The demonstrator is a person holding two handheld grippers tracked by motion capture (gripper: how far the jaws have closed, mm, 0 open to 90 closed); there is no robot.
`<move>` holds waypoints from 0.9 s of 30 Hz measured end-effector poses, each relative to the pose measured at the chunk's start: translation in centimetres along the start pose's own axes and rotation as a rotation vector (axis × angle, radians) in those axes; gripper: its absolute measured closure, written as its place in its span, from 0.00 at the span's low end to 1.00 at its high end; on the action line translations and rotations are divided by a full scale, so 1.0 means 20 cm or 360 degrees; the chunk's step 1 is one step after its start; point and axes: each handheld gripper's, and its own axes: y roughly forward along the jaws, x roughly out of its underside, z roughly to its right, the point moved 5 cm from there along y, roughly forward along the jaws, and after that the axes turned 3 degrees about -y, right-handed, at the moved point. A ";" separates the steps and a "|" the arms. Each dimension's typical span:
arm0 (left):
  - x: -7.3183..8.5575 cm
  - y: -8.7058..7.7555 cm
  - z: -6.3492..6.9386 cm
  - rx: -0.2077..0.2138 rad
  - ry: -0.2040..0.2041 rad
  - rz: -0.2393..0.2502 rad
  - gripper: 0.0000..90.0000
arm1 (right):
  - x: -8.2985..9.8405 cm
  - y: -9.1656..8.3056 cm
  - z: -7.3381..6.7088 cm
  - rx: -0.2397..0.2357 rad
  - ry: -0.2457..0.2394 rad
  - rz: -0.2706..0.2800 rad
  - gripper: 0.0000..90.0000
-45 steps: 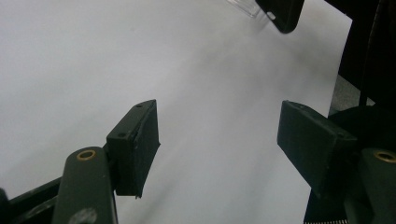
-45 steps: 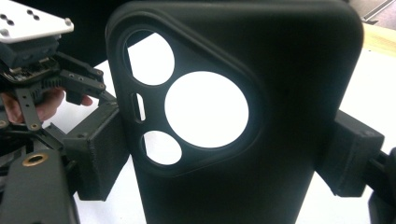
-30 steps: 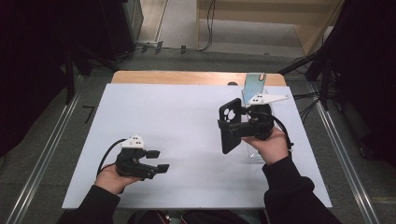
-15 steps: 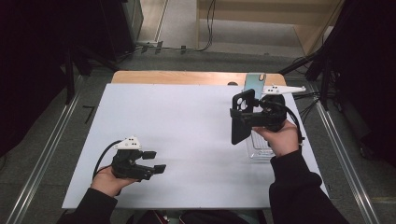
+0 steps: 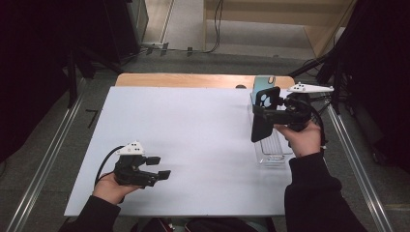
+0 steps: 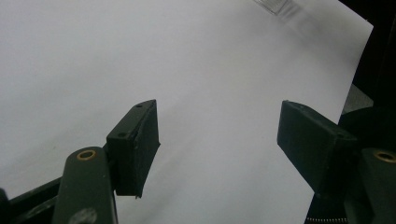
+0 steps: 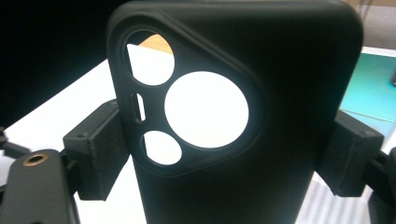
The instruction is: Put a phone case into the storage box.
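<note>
High view: right gripper (image 5: 265,115) clamps a black phone case (image 5: 263,116) upright above the clear tray (image 5: 270,152). Left gripper (image 5: 159,168) rests agape, empty. Carrying step, probably; placing it needs care.

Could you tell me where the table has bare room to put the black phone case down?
The white table is bare across its middle and left, from the left claw up to the wooden strip at the far edge. It is crowded at the right: the clear rack, a teal case, and the right claw gripping the black case.
</note>
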 end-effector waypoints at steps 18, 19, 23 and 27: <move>-0.01 0.00 0.00 0.0001 0.0005 0.0012 0.33 | 0.00 0.02 0.24 0.0244 0.0112 0.0031 0.15; -0.01 0.00 0.00 0.0000 0.0001 0.0020 0.33 | 0.00 0.03 0.25 0.0256 0.0113 0.0024 0.15; -0.01 0.00 0.00 -0.0010 -0.0008 0.0027 0.33 | -0.02 0.08 0.30 0.0292 0.0119 0.0017 0.15; -0.01 0.00 0.00 -0.0005 -0.0004 0.0038 0.33 | 0.00 0.14 0.34 0.0338 0.0148 0.0000 0.15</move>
